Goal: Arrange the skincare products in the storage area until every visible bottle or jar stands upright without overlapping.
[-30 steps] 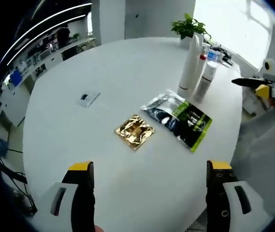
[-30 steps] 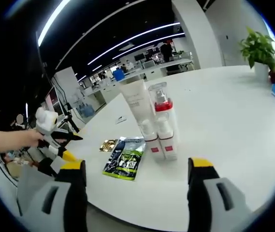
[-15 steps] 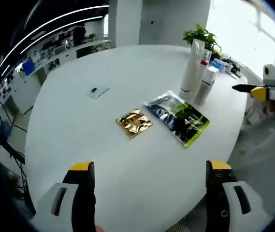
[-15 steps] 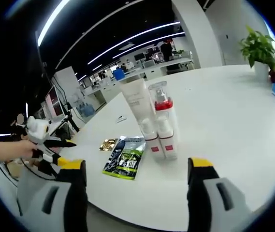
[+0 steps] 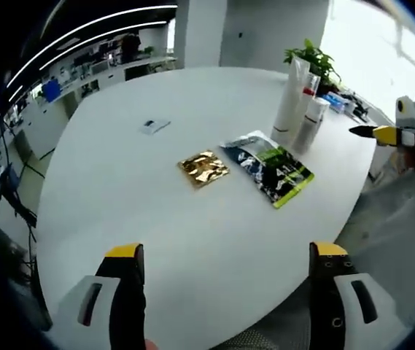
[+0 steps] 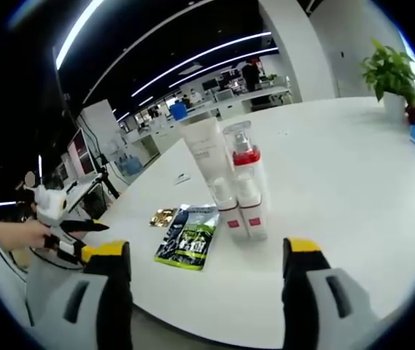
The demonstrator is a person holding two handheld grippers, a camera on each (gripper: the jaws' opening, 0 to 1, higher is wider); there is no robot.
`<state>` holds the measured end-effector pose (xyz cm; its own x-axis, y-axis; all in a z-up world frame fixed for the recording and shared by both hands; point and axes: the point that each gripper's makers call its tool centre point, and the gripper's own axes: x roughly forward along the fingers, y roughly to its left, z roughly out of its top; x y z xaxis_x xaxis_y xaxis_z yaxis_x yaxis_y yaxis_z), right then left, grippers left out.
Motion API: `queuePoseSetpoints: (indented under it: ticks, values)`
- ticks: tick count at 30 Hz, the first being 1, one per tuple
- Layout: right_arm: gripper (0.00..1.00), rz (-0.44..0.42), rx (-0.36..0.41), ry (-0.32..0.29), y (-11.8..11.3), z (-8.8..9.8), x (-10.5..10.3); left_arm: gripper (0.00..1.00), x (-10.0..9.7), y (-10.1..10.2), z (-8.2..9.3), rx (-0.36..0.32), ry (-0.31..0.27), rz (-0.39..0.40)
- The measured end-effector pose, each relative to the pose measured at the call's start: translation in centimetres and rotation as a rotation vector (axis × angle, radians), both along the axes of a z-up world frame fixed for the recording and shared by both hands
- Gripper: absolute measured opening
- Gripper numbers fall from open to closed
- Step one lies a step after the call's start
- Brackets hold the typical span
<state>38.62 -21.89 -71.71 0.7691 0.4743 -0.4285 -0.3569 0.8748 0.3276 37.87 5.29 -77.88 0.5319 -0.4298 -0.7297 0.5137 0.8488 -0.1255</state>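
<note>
Left gripper view: left gripper [image 5: 222, 270] jaws spread wide, empty, over near edge of round white table [image 5: 119, 182]. Ahead: crinkled gold sachet [image 5: 203, 167], beside it black-green foil pouch [image 5: 271, 168], print unreadable. Beyond, upper right: white tube [image 5: 289, 98] and bottles, upright, clustered.

Right gripper view: right gripper [image 6: 203, 273] jaws parted, holding nothing. Straight ahead: white tube [image 6: 206, 154], clear pump bottle [image 6: 245, 164] with red collar, two small white bottles [image 6: 240, 211] with red labels, text illegible, all upright, touching. Pouch [image 6: 189, 237] flat left of them.
</note>
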Motion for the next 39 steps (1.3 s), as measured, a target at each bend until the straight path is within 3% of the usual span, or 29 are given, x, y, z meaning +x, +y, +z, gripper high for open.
queuePoseSetpoints:
  ticks: [14, 24, 39]
  values:
    - [0.86, 0.000, -0.002, 0.008, 0.0, -0.2, 0.0, 0.91, -0.2, 0.2, -0.3, 0.005, 0.015, 0.005]
    - [0.85, -0.007, -0.005, 0.013, -0.2, -0.3, 0.0, 0.91, 0.9, 0.7, -0.3, 0.039, 0.015, -0.020]
    - [0.85, -0.013, 0.000, 0.013, -0.2, -0.2, 0.1, 0.93, 5.1, 2.2, 1.0, 0.198, -0.014, -0.200]
